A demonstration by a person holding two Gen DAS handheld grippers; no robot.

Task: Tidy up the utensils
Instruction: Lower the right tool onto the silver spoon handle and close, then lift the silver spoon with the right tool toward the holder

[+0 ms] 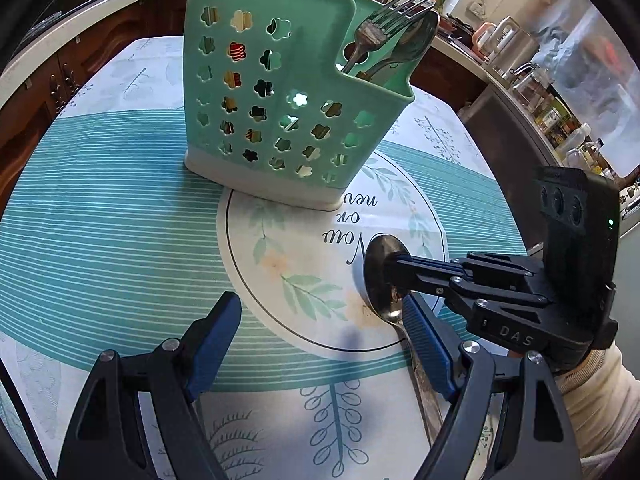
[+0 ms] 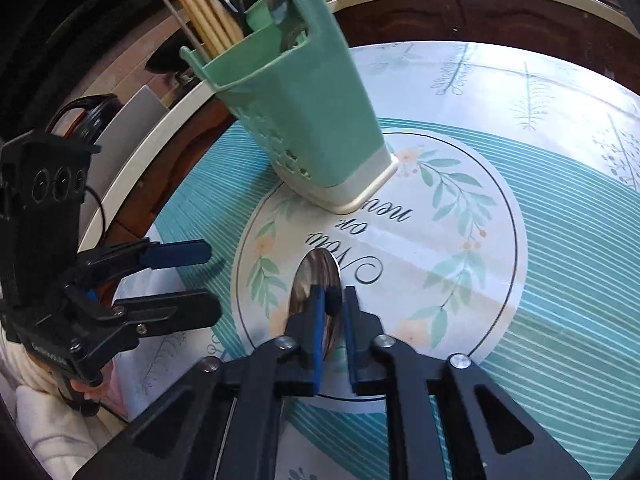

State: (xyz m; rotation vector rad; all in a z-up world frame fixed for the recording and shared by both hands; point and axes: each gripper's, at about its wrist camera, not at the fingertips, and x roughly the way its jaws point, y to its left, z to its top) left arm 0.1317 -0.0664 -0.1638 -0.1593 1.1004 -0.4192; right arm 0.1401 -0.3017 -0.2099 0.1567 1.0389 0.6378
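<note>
Left wrist: spoon [image 1: 382, 276] handle behind gripper [image 1: 320, 340].

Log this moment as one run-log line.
right hand-held gripper: shut on spoon | left hand-held gripper: open | caddy: upright

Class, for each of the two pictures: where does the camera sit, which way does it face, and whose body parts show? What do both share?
Left wrist: sits on the left gripper, facing down-forward at the green utensil holder; shows its open blue fingers, the right gripper and a cream sleeve.
Right wrist: sits on the right gripper, closed on the spoon; left gripper at left.
Shared: holder, spoon, printed tablecloth.
</note>
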